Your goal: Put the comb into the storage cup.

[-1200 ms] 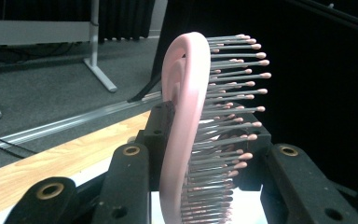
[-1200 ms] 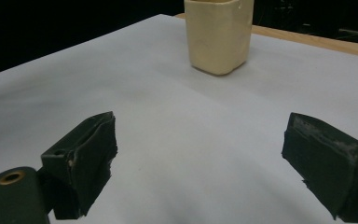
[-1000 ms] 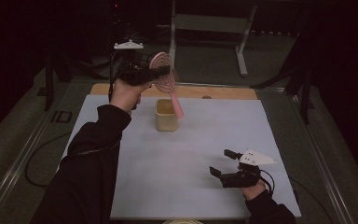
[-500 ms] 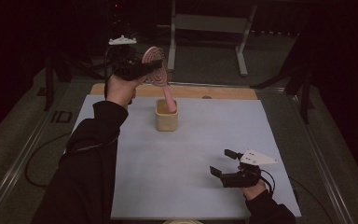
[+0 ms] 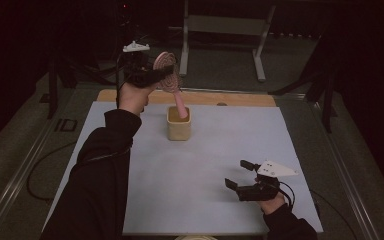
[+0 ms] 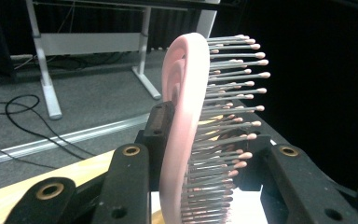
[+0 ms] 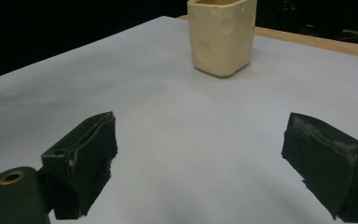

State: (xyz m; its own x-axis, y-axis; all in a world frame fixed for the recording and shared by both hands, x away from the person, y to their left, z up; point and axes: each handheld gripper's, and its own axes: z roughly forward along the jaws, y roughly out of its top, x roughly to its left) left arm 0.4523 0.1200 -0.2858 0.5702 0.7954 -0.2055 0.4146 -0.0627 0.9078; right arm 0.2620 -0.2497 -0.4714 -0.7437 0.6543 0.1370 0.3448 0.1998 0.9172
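Since the earlier frames the brush has been swung upright & its handle lowered into the cup; before, it was held tilted above the cup. R gripper is seen unmoved.

Table – covered w/ a pale sheet, a wooden strip left bare at the far edge. Left sleeve is stretched from the bottom edge up to the far-left part of the sheet.

Cup – cream, squarish, dimpled walls; it is stood on the sheet near the far edge, well apart from the R gripper.

Brush – pink, head up, bristles turned to the right in the L gripper view; handle end is sunk inside the cup. Its head is clamped by the L gripper, jaws closed on both sides of it – back & bristle side.

R gripper is rested low over the near-right sheet, jaws spread wide, nothing between them.
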